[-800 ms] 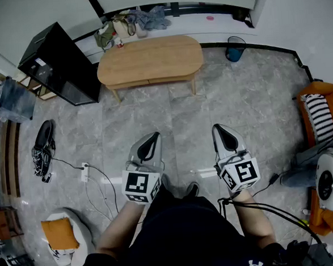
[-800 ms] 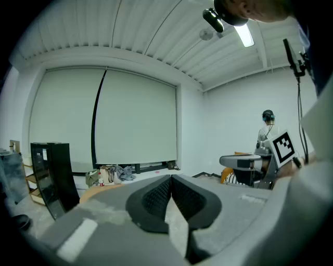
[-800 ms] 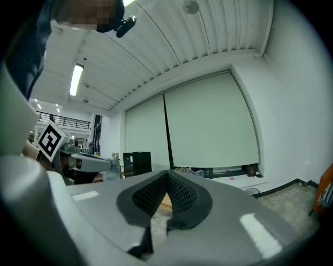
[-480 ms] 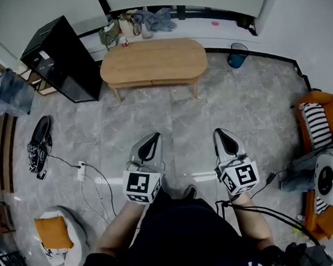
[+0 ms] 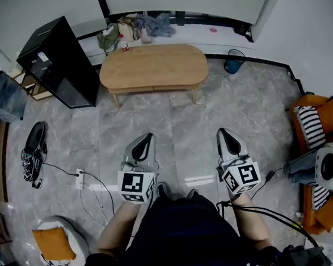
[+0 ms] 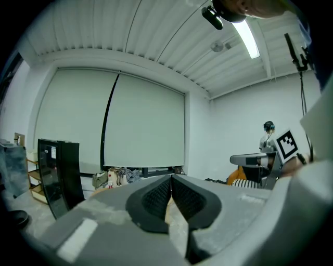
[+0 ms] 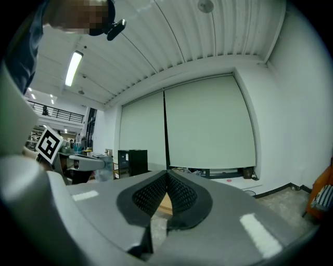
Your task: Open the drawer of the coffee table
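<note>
Up top in the middle of the head view sits one wooden coffee table with an oval top. Honestly can't pick out its drawer from this angle. Two grippers show in the lower half, well short of the table: the left gripper and the right gripper, side by side over the grey tile floor. Both claws are pinched fully together with nothing in them, same story in both gripper views.

Other stuff, counted:
- one black cabinet, upper left, just beside the table
- one blue bin, off the table's right end
- one orange cushion, lower left
- one striped cushion, right edge
- one power strip with cables, left of the left gripper
</note>
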Demonstrator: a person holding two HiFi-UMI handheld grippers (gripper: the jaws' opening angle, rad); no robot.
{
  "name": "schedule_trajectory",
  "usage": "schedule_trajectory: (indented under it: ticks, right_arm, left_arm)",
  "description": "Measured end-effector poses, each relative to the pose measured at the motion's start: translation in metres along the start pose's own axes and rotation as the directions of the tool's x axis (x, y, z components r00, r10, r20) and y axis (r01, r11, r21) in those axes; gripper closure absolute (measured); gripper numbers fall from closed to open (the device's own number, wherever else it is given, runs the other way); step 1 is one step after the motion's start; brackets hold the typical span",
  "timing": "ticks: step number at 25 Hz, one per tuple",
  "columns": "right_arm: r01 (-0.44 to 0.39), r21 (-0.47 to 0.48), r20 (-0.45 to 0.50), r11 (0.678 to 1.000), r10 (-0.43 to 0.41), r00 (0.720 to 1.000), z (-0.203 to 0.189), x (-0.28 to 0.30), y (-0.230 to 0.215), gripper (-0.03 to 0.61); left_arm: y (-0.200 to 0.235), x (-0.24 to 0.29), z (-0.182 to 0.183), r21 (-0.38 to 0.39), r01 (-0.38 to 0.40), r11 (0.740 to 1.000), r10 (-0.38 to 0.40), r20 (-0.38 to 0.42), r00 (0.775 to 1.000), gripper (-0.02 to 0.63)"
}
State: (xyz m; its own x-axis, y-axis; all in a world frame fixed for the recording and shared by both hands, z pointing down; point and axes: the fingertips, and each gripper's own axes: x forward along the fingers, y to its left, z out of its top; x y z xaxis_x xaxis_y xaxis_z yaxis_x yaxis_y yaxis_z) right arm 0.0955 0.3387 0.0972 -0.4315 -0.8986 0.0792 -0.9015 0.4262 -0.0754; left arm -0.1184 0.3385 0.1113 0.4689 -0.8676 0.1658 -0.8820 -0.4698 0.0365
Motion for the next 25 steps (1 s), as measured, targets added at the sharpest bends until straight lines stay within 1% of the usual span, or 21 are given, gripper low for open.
schedule_trajectory:
  ticks: [5, 9, 12, 16, 20, 25]
  right_arm:
    - [0.055, 0.010, 0.004, 0.998, -0.055, 0.998, 0.002, 0.011, 0.017, 0.575]
    - [0.078, 0.002, -0.029, 0.997, -0.078, 0.997, -0.003, 0.016, 0.024, 0.575]
    - [0.084, -0.003, -0.050, 0.997, -0.084, 0.995, -0.009, 0.020, 0.021, 0.575]
    - [0.070, 0.021, -0.067, 0.997, -0.069, 0.995, -0.020, 0.032, 0.017, 0.575]
    - [0.047, 0.045, -0.082, 0.998, -0.043, 0.996, -0.032, 0.056, 0.006, 0.575]
    - [0.006, 0.076, -0.096, 0.997, 0.002, 0.995, -0.041, 0.092, -0.018, 0.575]
  left_arm:
    - [0.031, -0.009, -0.011, -0.025, 0.039, 0.999, -0.040, -0.013, 0.999, 0.609]
    - [0.050, -0.010, -0.021, -0.054, 0.042, 0.998, -0.044, -0.029, 0.999, 0.609]
    - [0.057, -0.003, -0.026, -0.068, 0.039, 0.997, -0.042, -0.039, 0.998, 0.609]
    - [0.062, 0.011, -0.032, -0.076, 0.036, 0.996, -0.041, -0.054, 0.998, 0.609]
    - [0.068, 0.031, -0.032, -0.063, 0.028, 0.998, -0.032, -0.070, 0.997, 0.609]
    - [0.079, 0.071, -0.033, -0.057, -0.011, 0.998, 0.005, -0.102, 0.995, 0.609]
